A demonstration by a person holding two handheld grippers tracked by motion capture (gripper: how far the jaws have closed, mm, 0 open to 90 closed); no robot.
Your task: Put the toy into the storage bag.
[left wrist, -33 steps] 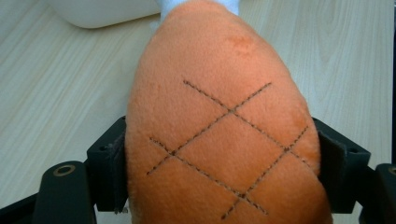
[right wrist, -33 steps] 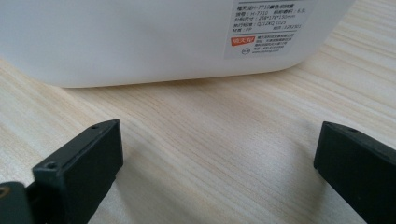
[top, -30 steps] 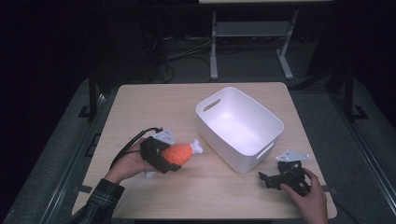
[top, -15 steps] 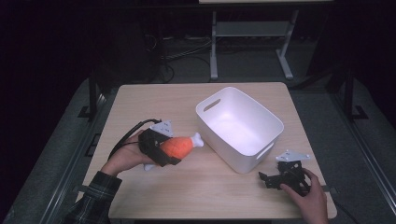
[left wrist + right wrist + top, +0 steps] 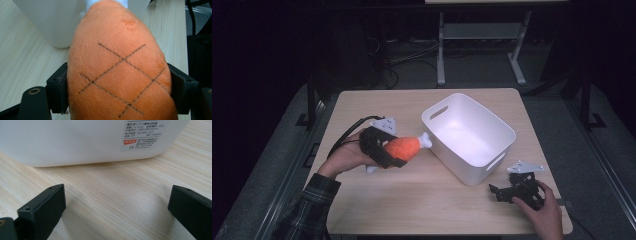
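Landmark: white plastic bin (image 5: 472, 137), rectangular w/ rounded corners, smooth glossy walls, oval handle cut-outs at both short ends, standing upright on pale wood-grain table (image 5: 412, 200).

Left gripper (image 5: 388, 150): held in person's left hand (image 5: 344, 157), just off the bin's left side, lifted above the tabletop. Jaws closed onto the plush drumstick (image 5: 404, 147), one black pad pressing each flank; gap is about the toy's width. In the left gripper view the drumstick (image 5: 117, 67) is fuzzy orange fabric, bulbous and egg-shaped, w/ dark stitched criss-cross lines and a faint darker patch near the top. Pile is short, felt-like. White bone end (image 5: 426, 140) points toward the bin, just short of its near-left wall; cannot tell if touching. Bin wall (image 5: 50, 22) shows behind the toy, matte white.

Right gripper (image 5: 498, 191): held in right hand (image 5: 544, 215), resting low by the table's front edge, near the bin's front-right corner, apart from it. Jaws spread wide, nothing between them; in the right gripper view bare wood grain lies between the two black blocky jaw tips. Bin's lower wall (image 5: 75, 142) ahead, curved bottom edge, printed label (image 5: 142, 133) w/ red mark and small text, not legible.

Sleeve (image 5: 307, 210): dark plaid fabric, left forearm.
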